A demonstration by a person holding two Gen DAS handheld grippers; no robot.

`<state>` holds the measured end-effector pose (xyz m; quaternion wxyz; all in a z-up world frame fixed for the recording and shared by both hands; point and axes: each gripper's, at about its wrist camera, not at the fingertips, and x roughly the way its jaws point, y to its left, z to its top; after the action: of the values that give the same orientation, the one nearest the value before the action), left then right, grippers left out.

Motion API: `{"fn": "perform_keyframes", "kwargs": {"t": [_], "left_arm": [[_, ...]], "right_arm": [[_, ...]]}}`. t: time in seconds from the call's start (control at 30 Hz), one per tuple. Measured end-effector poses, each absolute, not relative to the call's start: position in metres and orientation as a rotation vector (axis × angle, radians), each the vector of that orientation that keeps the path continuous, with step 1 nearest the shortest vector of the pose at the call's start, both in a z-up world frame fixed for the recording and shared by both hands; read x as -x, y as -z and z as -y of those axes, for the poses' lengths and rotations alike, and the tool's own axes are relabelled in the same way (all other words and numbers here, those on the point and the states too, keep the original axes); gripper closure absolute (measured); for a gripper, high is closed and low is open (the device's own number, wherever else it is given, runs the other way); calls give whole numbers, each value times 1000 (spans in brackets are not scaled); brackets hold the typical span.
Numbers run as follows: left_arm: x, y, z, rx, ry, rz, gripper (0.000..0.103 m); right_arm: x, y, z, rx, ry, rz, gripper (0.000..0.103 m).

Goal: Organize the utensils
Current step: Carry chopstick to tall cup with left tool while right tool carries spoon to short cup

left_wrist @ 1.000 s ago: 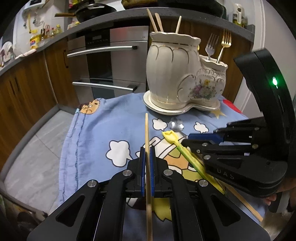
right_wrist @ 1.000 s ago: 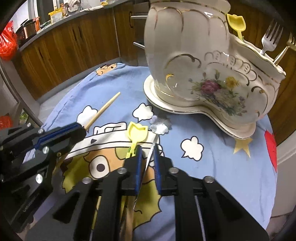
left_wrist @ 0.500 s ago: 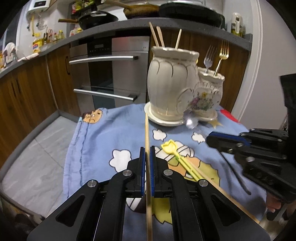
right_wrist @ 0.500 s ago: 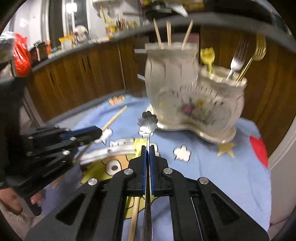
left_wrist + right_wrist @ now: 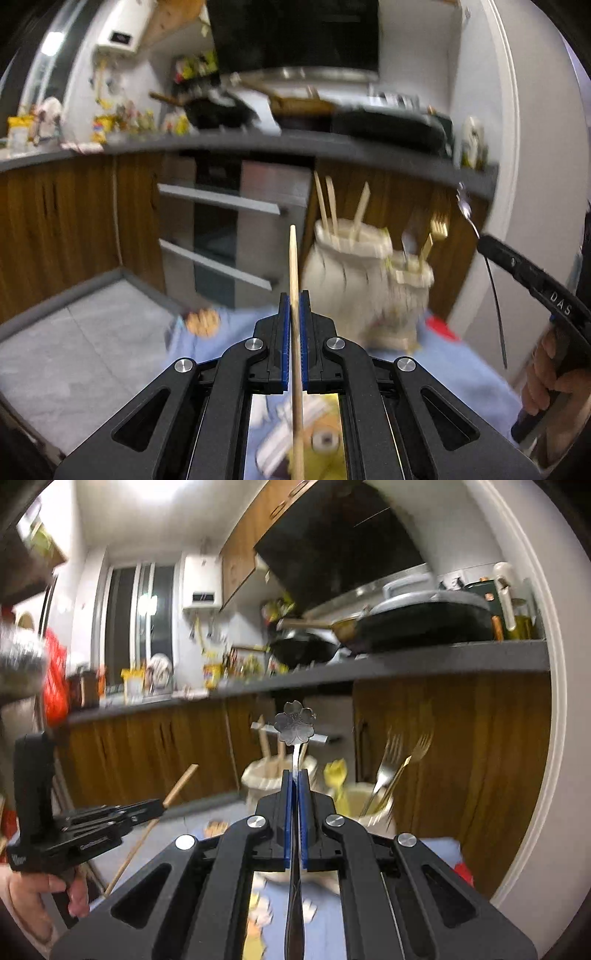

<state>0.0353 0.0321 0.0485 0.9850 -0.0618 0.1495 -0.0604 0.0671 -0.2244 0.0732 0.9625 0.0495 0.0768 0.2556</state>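
Note:
My left gripper (image 5: 294, 299) is shut on a wooden chopstick (image 5: 293, 258) that points up and forward, raised well above the table. My right gripper (image 5: 294, 777) is shut on a metal spoon with a flower-shaped end (image 5: 294, 723), also raised. The cream ceramic utensil holder (image 5: 347, 280) stands ahead of both grippers; its tall part holds chopsticks (image 5: 328, 206), its low part (image 5: 369, 805) holds forks (image 5: 391, 760) and a yellow utensil (image 5: 338, 775). The right gripper with the spoon shows at the right of the left wrist view (image 5: 480, 240); the left gripper shows at the left of the right wrist view (image 5: 162, 805).
The holder stands on a table with a blue cartoon cloth (image 5: 461, 369). Behind it are an oven (image 5: 229, 229), wooden cabinets (image 5: 461, 746) and a dark counter (image 5: 406, 664) with pans. A white door frame (image 5: 502, 184) is at the right. Grey floor (image 5: 74, 350) lies to the left.
Both grippers have lifted and tilted up from the table, carrying the chopstick and the spoon higher. The holder now sits lower in both views. The right gripper closed on the spoon a second ago.

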Motion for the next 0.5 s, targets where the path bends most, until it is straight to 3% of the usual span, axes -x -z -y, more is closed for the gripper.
{"fn": "perform_keyframes", "kwargs": {"t": [0.5], "left_arm": [[-140,-108,-5,249,310,-86,98]], "right_arm": [[-190,-84,237,-312,-534,-151,100]]}}
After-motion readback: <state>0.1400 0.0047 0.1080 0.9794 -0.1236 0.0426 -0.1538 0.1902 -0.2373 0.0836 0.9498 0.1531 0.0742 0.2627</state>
